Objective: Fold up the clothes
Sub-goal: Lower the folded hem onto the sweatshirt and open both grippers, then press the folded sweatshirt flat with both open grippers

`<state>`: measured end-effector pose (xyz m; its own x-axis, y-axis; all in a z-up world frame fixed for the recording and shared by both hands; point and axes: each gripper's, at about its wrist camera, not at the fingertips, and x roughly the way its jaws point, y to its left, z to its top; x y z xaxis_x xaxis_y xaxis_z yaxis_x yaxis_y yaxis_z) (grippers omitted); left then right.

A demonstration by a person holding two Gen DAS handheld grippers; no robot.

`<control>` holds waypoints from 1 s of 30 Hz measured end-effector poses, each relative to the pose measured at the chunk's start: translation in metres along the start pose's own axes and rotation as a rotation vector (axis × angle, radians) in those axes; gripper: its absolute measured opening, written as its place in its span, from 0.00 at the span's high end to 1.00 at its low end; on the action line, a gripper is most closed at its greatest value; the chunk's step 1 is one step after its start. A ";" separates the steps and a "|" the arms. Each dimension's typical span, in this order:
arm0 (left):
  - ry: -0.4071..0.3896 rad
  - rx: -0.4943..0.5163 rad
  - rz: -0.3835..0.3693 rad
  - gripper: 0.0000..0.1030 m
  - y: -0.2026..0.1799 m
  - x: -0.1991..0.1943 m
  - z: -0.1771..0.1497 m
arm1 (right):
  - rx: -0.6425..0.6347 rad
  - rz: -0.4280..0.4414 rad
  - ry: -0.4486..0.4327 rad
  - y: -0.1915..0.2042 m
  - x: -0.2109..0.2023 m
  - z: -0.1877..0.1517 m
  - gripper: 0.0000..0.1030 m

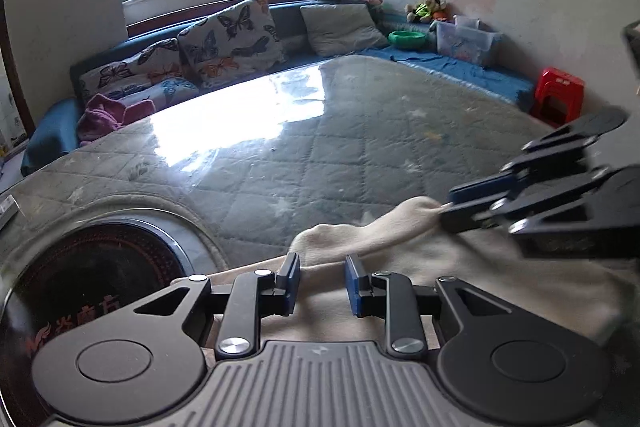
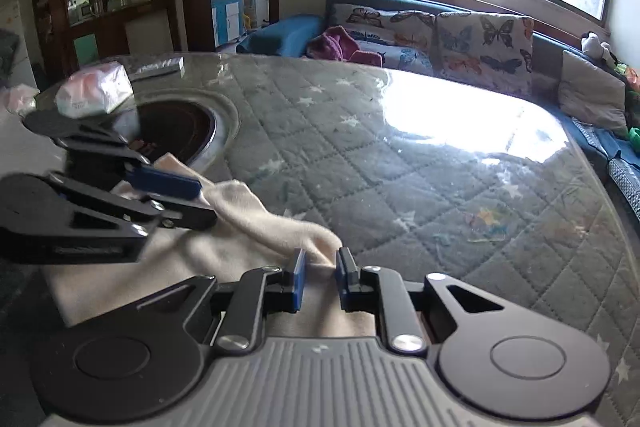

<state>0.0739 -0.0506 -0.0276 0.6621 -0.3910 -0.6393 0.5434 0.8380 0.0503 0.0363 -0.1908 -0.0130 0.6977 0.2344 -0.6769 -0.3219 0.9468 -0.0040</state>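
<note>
A cream garment (image 1: 384, 251) lies at the near edge of a glass-topped table with a grey quilted cover (image 1: 320, 155). My left gripper (image 1: 322, 281) has its jaws a little apart around a raised fold of the garment; it also shows in the right wrist view (image 2: 200, 201), pinching the cloth edge. My right gripper (image 2: 320, 277) has the cream garment (image 2: 276, 223) bunched between its narrow-set jaws; in the left wrist view it (image 1: 448, 205) grips the cloth's far corner.
A round dark recessed burner (image 1: 92, 267) sits in the table at the left. A wrapped white packet (image 2: 94, 93) and a flat box (image 2: 156, 65) lie at the far left edge. A blue sofa with butterfly cushions (image 1: 228, 39) lines the window wall. A red stool (image 1: 558, 97) stands right.
</note>
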 end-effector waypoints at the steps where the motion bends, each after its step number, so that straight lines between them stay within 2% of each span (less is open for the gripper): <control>1: -0.003 -0.005 0.007 0.71 0.001 0.000 0.000 | -0.003 0.000 -0.004 0.000 -0.005 0.000 0.85; 3: -0.012 -0.023 0.018 0.66 0.004 -0.005 -0.001 | -0.022 0.018 -0.014 0.005 -0.017 -0.003 0.85; 6: -0.027 -0.044 0.025 0.66 0.005 -0.019 -0.006 | -0.067 0.051 -0.019 0.017 -0.037 -0.012 0.85; 11: -0.051 -0.068 0.038 0.66 0.003 -0.053 -0.023 | -0.096 0.045 0.004 0.026 -0.049 -0.031 0.85; 14: -0.058 -0.071 0.027 0.66 -0.003 -0.072 -0.033 | -0.086 0.032 0.030 0.024 -0.046 -0.041 0.86; 19: -0.074 -0.053 -0.023 0.66 -0.024 -0.091 -0.042 | -0.076 0.034 -0.004 0.027 -0.046 -0.043 0.85; 25: -0.084 -0.002 -0.072 0.66 -0.050 -0.098 -0.049 | -0.185 0.118 -0.040 0.061 -0.072 -0.045 0.85; 30: -0.039 0.009 -0.063 0.66 -0.058 -0.082 -0.060 | -0.222 0.129 -0.025 0.076 -0.069 -0.057 0.85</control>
<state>-0.0432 -0.0445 -0.0241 0.6459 -0.4576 -0.6111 0.5894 0.8077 0.0182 -0.0726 -0.1473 -0.0088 0.6566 0.3584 -0.6636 -0.5403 0.8374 -0.0823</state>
